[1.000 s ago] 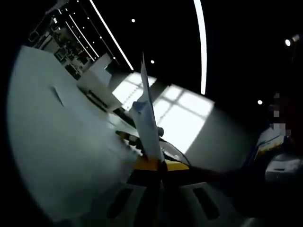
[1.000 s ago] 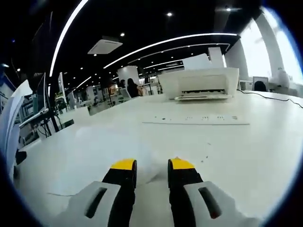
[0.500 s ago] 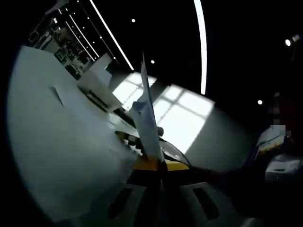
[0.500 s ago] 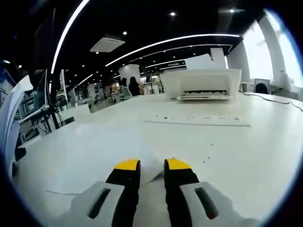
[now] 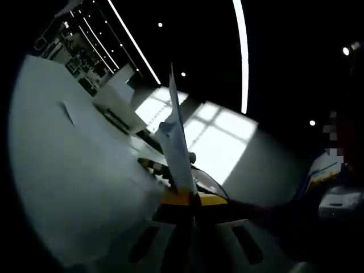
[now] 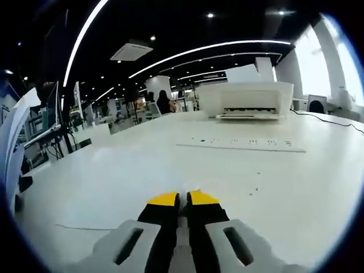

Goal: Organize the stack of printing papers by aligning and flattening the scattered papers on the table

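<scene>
- Left gripper point(image 5: 192, 200) is clamped on a paper point(image 5: 177, 149) seen edge-on, its far end blurred.
- Right gripper point(image 6: 182, 200), jaws nearly together, pinches a sheet point(image 6: 122, 193) flat on the table point(image 6: 296, 182); the grip itself is hard to see.

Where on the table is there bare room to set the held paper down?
Bare tabletop lies right of the right hand-held gripper, bordered by the printed sheet before the printer. Left of that gripper, loose paper covers the surface.
</scene>
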{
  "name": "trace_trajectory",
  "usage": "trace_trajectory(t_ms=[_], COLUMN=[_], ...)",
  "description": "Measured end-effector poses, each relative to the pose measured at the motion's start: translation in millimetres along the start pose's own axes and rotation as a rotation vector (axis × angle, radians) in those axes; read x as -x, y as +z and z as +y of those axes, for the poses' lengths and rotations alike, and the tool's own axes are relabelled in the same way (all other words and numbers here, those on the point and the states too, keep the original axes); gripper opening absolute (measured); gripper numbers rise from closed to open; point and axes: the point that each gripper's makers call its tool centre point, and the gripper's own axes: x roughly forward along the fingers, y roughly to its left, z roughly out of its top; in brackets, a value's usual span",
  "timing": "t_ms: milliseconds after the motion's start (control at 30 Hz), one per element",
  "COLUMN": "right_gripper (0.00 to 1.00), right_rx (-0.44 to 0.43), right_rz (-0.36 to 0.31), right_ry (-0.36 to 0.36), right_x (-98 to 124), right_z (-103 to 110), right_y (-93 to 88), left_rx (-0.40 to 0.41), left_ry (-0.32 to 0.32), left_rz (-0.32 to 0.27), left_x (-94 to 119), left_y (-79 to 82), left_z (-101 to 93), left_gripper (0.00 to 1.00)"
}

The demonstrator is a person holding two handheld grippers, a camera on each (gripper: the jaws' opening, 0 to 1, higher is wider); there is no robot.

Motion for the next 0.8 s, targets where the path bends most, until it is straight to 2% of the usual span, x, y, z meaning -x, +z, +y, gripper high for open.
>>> trace_trajectory(t_ms=[233, 333, 633, 800], right_gripper=[0.0, 0.0, 0.0, 0.0], right_rx=[-0.029, -0.071, -0.098, -0.016], right_rz=[-0.028, -0.051, -0.089, -0.119], right_ry=[0.006, 0.021, 0.041, 0.041], right_x=[7, 13, 41, 63], right_z=[2, 4, 5, 11], right_y=[5.3, 9.1, 13.7, 28.6], left_rx=[0.0, 0.001, 0.002, 0.0], left_ry=[0.0, 0.001, 0.001, 0.003], left_rz=[0.0, 0.0, 0.0, -0.001], left_x=[0, 0, -1, -1], left_y=[-0.6, -1.0, -0.9, -0.6], left_z=[-0.6, -1.2, -0.8, -0.1], left_gripper=[0.06, 0.06, 0.06, 0.06])
